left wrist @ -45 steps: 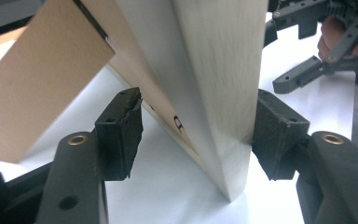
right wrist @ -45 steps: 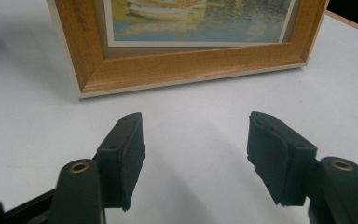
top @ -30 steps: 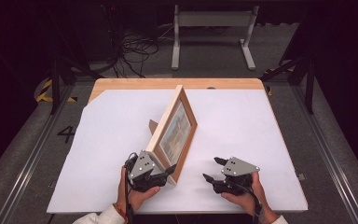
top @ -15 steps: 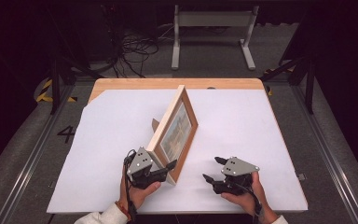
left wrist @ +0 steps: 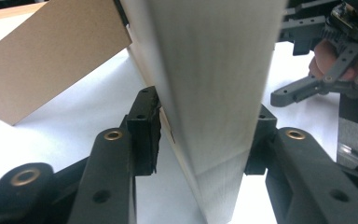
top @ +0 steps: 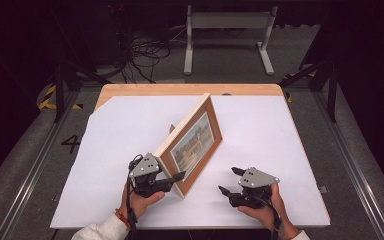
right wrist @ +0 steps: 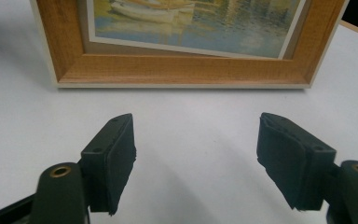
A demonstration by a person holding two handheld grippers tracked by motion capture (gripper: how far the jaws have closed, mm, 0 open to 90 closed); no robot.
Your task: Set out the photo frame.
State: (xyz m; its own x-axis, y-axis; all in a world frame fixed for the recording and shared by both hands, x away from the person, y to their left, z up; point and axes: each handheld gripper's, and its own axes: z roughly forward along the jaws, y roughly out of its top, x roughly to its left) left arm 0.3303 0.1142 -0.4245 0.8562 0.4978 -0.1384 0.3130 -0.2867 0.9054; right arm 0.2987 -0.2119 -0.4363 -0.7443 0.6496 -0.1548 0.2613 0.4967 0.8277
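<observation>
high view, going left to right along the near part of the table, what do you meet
left tool at the frame's near corner → picture frame, standing upright → bare white table top → right tool, open and apart from the frame

One readable mark: a single digit.
Painted dark on the grey floor (top: 27, 165), left of the counter (top: 105, 165), as seen from the high view: the numeral "4" (top: 71, 144). Nothing legible on the picture frame (top: 192, 145), only a painted harbour scene without lettering.
</observation>
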